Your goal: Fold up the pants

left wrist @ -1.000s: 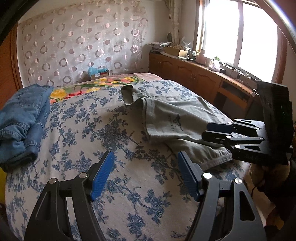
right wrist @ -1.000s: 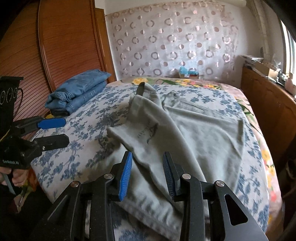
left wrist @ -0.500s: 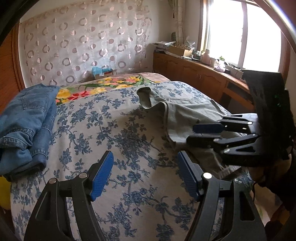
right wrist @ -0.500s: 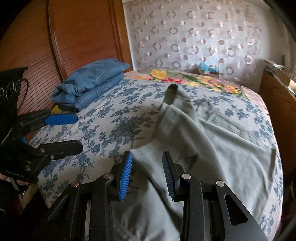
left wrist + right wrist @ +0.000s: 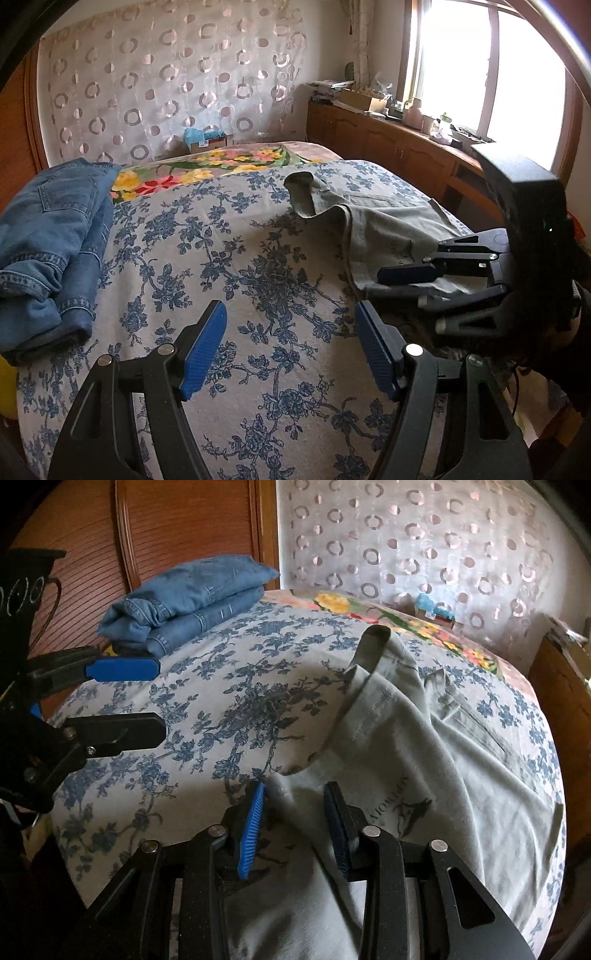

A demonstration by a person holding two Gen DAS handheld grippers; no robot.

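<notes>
Left wrist view: the left claw hangs wide apart over the floral bedspread, nothing between its pads. The grey pants lie further right.

Right wrist view: the right claw is closing with a bunched fold of the pants between its pads. Folded jeans sit well apart.

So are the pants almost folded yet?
Not yet. The blue jeans already sit folded at the bed's far corner. The grey pants lie crumpled and spread out, nothing folded. Right now the right tool is closing on a bunched edge of them, with cloth between its jaws. The left tool hangs open over bare bedspread. All the folding is left.
</notes>
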